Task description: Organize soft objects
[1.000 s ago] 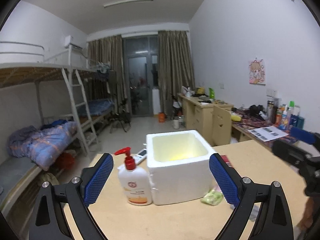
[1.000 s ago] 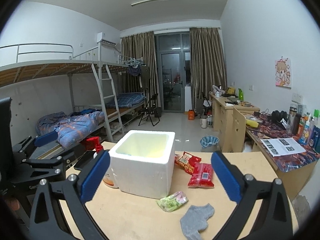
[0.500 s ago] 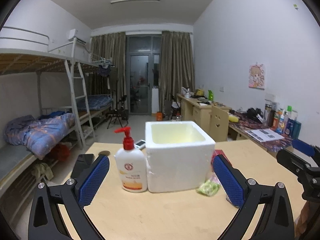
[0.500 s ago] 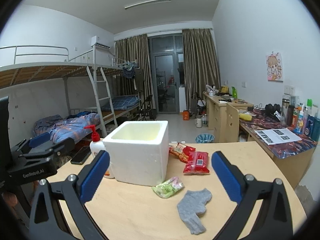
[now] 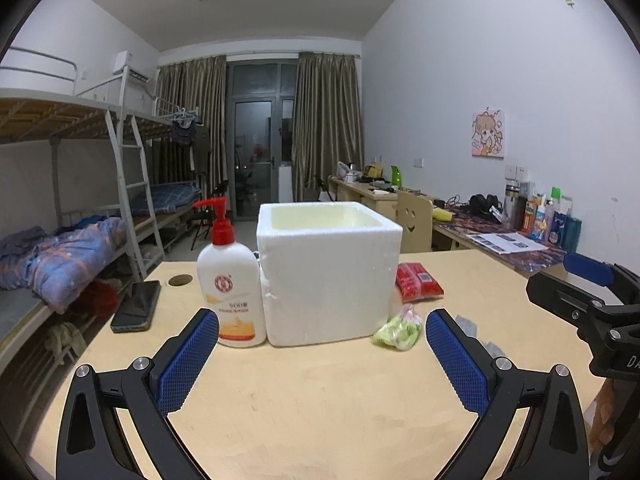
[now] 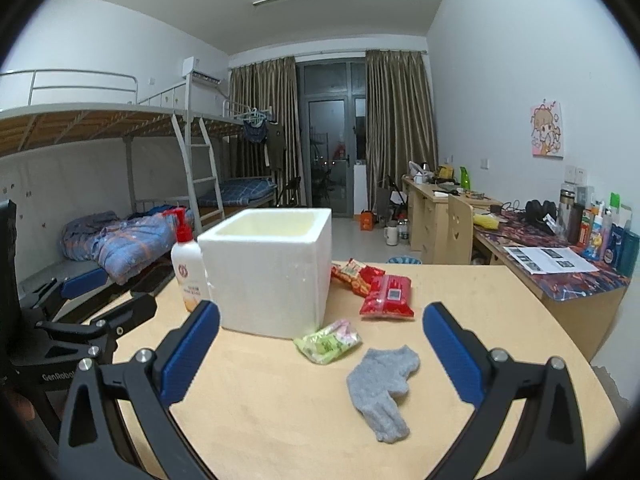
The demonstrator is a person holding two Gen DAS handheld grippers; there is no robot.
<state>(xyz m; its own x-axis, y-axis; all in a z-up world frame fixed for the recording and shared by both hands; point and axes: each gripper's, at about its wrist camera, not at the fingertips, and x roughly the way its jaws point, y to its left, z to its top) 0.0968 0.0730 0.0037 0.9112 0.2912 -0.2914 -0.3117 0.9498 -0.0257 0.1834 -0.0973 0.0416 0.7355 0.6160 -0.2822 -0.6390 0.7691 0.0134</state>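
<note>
One grey sock (image 6: pixel 382 384) lies flat on the wooden table (image 6: pixel 280 420), between the spread blue fingers of the right gripper (image 6: pixel 321 354) and touching neither of them. Just beside it, toward the box, sits one green soft packet (image 6: pixel 327 341), resting near the box's front corner. Beyond that lie two red snack packs: a flat one (image 6: pixel 387 296) and a crinkled one (image 6: pixel 351 271) behind it, the two apparently overlapping, though the angle makes that hard to judge. One white foam box (image 6: pixel 272 276) stands upright with its top open, and one white pump bottle with a red cap (image 5: pixel 232 276) stands just beside its left wall. One dark phone (image 5: pixel 134 306) lies near the table's left edge, well apart from the soft things. The left gripper (image 5: pixel 322 356) is released as well, its jaws wide with nothing between them, facing the box front. In the left wrist view only a sliver of the sock shows behind the right-hand finger.
</note>
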